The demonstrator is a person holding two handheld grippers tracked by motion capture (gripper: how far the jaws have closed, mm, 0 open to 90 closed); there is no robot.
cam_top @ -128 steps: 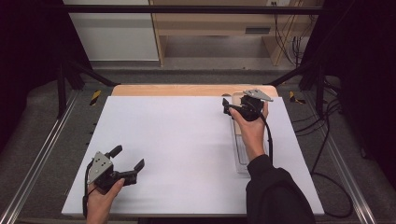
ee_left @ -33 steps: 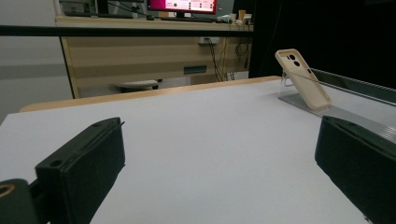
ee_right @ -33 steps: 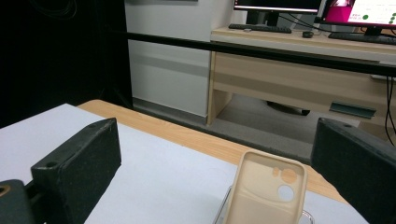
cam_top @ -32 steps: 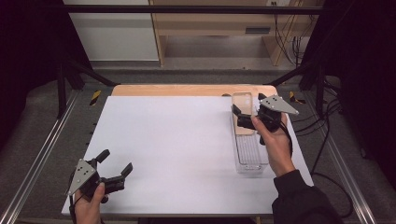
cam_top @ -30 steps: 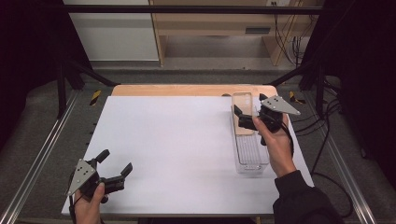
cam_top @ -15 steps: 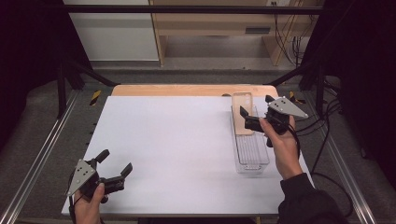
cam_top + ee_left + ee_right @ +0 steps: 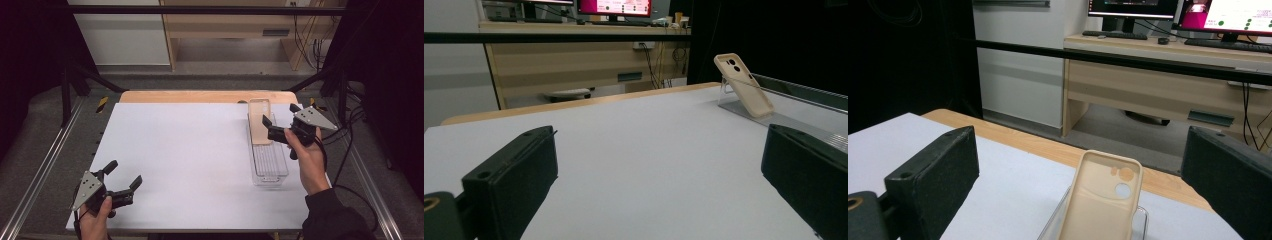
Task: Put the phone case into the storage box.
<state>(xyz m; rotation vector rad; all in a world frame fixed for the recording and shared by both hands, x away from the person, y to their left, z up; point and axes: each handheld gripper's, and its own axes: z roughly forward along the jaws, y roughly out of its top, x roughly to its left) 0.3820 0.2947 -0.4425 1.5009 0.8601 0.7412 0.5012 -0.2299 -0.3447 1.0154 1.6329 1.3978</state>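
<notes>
A beige phone case [image 7: 260, 121] leans upright at the far end of a clear plastic tray [image 7: 270, 167] on the right of the white table. In the right gripper view the phone case [image 7: 1100, 200] shows its camera cut-outs, straight ahead between my jaws. My right gripper [image 7: 280, 117] is open just right of the case, touching nothing. The right gripper [image 7: 1082, 160] holds nothing. My left gripper [image 7: 125, 173] rests open near the front left corner, far from the tray. In the left gripper view, my left gripper [image 7: 659, 190] faces the distant phone case [image 7: 744, 85] and the tray [image 7: 794, 122].
The white table top [image 7: 190, 150] stretches wide between the grippers. A wooden strip [image 7: 200, 96] borders its far edge. Metal rails [image 7: 45, 165] run along both sides, and cables [image 7: 345, 150] trail at the right. A desk with monitors [image 7: 1148, 10] stands beyond.
My right gripper has drawn back to the right, away from the phone case, which now leans uncovered in the tray. The left gripper has stayed put over the last second.
</notes>
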